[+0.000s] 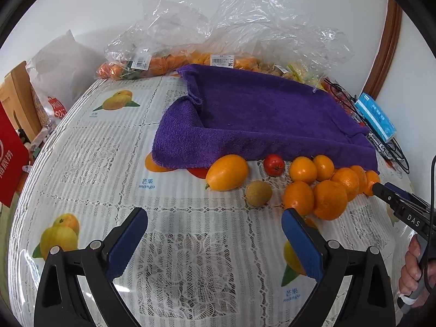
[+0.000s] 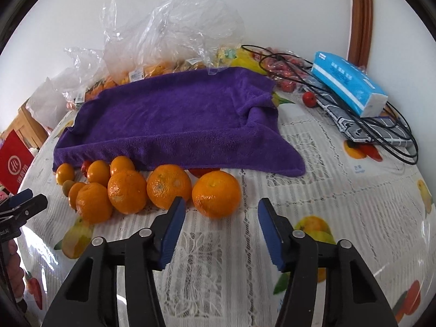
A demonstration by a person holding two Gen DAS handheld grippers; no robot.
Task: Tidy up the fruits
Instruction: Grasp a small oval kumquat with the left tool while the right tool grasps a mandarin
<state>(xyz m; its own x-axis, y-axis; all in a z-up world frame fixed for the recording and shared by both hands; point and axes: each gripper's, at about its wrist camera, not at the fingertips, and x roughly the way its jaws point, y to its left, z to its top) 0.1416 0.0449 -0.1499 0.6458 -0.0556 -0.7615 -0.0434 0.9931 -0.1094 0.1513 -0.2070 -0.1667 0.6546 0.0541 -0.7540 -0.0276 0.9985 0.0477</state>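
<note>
Blue-padded fingers of the left gripper (image 1: 214, 226) stand wide apart over the lace-patterned tablecloth (image 1: 174, 259), holding nothing. Just ahead of them lies a small brownish fruit (image 1: 258, 193), with a large oval yellow-orange fruit (image 1: 227, 172) beyond it to the left and a red fruit (image 1: 273, 164) straight ahead by the hem of the purple towel (image 1: 261, 117). Ahead to the right sits a cluster of oranges (image 1: 328, 199).

From the right gripper (image 2: 221, 215), likewise spread open and empty, one orange (image 2: 216, 193) rests directly ahead between the fingertips' line, apart from the rest; the cluster (image 2: 126, 194) trails off to the left along the towel (image 2: 174, 125) edge. This view alone shows a lone red fruit (image 2: 309, 99) far ahead to the right, near a blue tissue pack (image 2: 348, 83) lying on black cables (image 2: 395, 147).

The left view alone shows the right gripper's black fingertip against the cluster's far side (its body marked "DAS"), and printed mango pictures captioned "芒果 mango" (image 1: 147, 183). Farther left stands a red bag (image 1: 11, 150) with white characters, only partly readable. Behind the towel, clear plastic bags (image 1: 190, 35) hold more orange fruit and carry barcode stickers (image 1: 140, 62) too small to read.
</note>
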